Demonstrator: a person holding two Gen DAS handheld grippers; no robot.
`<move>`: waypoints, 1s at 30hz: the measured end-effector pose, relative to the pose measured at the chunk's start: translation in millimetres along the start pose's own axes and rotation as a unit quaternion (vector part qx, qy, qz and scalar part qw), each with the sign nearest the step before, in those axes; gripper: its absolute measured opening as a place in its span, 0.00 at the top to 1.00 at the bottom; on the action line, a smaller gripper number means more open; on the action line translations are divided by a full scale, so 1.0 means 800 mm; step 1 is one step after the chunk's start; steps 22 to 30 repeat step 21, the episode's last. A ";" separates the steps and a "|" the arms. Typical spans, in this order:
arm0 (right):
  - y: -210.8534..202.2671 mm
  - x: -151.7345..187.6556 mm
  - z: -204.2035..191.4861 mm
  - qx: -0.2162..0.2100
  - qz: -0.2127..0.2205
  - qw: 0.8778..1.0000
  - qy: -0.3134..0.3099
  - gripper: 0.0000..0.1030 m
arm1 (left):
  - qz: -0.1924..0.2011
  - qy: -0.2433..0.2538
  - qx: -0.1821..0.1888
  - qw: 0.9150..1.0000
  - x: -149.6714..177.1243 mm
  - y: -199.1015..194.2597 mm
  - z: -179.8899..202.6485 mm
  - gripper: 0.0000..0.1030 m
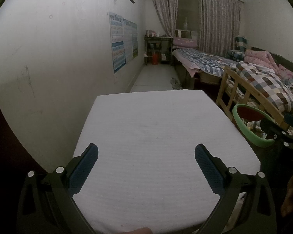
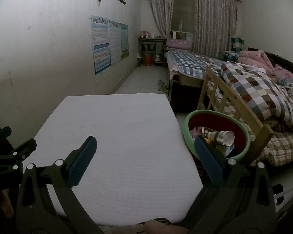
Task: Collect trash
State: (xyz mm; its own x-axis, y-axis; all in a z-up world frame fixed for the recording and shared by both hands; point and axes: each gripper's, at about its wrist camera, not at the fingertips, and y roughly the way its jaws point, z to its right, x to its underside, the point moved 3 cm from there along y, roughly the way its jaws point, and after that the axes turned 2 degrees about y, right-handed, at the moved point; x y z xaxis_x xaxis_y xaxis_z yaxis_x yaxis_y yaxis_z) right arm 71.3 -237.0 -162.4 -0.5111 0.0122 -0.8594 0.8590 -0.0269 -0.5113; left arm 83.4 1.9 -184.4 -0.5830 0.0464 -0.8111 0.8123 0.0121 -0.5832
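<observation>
Both grippers, left [image 1: 146,167] and right [image 2: 145,160], hover over the bare white desk [image 2: 117,128] with jaws apart and empty. Trash [image 2: 220,136] sits in the green bin [image 2: 185,134] beside the desk; a careless right swing could tip it.

The table [image 1: 156,136] is covered in a matt white sheet with fine ribbing, like foam or cloth. The left gripper [image 1: 146,167] and right gripper [image 2: 145,158] have matt black plastic frames, shiny metal pins and blue pads [image 1: 84,171] with a rough dimpled grain. The bin [image 2: 187,134] has a smooth green plastic rim, beside a bare wooden bed frame [image 2: 242,105] and soft checked cloth quilts [image 2: 259,91]
</observation>
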 end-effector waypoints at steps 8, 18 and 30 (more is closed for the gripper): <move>0.000 0.000 -0.001 0.001 -0.001 1.000 -0.001 0.05 | 0.000 0.000 0.001 1.000 0.000 0.000 0.000 0.08; 0.000 0.000 -0.001 0.000 0.000 1.000 -0.002 0.05 | 0.009 0.005 0.002 1.000 -0.003 -0.004 0.006 0.08; 0.000 0.001 0.000 0.000 -0.001 1.000 -0.002 0.05 | 0.008 0.003 0.001 1.000 -0.003 -0.005 0.006 0.08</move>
